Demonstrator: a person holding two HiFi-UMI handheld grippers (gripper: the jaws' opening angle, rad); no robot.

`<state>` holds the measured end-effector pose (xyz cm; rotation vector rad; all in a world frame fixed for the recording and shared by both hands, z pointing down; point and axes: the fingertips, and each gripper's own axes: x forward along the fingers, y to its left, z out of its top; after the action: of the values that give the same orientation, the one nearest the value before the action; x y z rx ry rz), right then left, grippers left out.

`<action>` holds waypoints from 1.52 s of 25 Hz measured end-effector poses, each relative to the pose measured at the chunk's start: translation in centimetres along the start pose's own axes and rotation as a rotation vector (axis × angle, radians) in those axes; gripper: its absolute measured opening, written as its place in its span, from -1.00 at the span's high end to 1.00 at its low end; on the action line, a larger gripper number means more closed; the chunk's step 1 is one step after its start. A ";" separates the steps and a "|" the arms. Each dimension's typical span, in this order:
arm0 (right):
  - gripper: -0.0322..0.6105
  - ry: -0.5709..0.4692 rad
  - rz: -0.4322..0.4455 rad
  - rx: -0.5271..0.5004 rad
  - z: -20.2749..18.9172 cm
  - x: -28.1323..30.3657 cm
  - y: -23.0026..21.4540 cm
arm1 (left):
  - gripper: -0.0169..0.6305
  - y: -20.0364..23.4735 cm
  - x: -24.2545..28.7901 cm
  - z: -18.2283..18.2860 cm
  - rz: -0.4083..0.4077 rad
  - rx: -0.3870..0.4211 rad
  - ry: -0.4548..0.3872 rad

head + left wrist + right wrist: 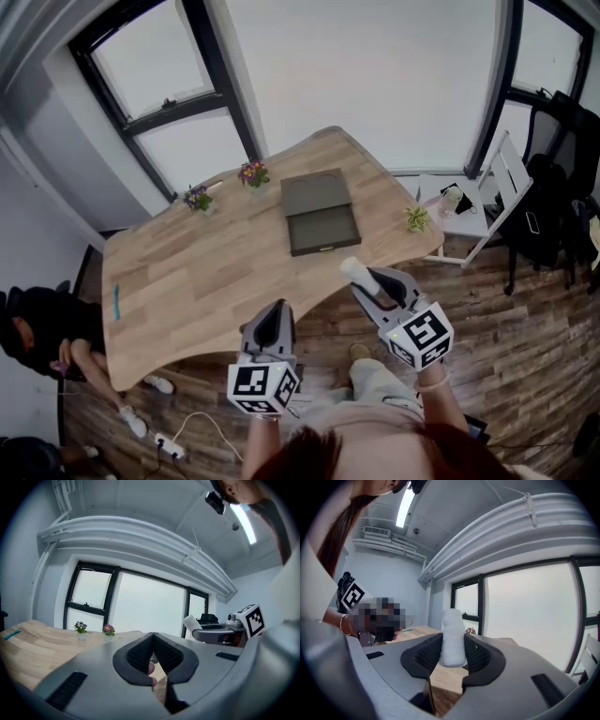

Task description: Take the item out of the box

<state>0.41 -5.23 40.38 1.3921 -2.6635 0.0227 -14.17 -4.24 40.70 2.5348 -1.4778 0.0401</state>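
place: office meeting room | far: big black-framed windows (155,56) | table (187,272): long, wood, flowers (253,173) at far edge | right: office chair (542,202) | overhead: tube light (243,522), ducts (131,531) | floor (525,347): wood planks

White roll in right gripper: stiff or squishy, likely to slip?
Probably soft: the white roll looks fuzzy, like rolled cloth. Likely light: the right gripper holds it upright by its lower end. Being round, it may roll if laid down.

Left gripper (273,309) and right gripper (366,277): grey moulded housings, black mesh-textured pads (139,654). Each carries a white cube (263,387) bearing black square markers. Person wears a thin bracelet (433,382) and beige trousers (375,377).
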 end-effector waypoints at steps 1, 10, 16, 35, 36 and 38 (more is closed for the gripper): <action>0.50 0.003 -0.005 -0.006 0.1 -0.2 0.1 | 0.95 -0.1 -0.1 0.0 -0.005 -0.001 -0.002; 0.50 0.050 -0.020 -0.051 -0.6 -1.2 1.0 | 0.95 -0.6 -1.0 -0.5 -0.022 -0.003 -0.006; 0.50 0.067 -0.002 -0.076 -0.8 -1.0 1.8 | 0.95 -0.6 -1.8 -0.9 -0.006 -0.011 -0.005; 0.51 0.029 0.031 -0.086 0.2 -4.2 -2.2 | 0.95 -6.5 0.5 0.2 0.011 0.019 0.001; 0.51 0.026 0.035 -0.085 0.4 -4.4 -2.3 | 0.94 -6.8 0.5 0.3 0.012 0.021 0.000; 0.51 0.016 0.046 -0.085 0.5 -4.8 -2.5 | 0.95 -7.3 0.4 0.6 0.020 0.025 -0.004</action>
<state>5.09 -2.82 39.12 1.2996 -2.6496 -0.0739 -7.67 -1.24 39.01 2.5409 -1.5137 0.0575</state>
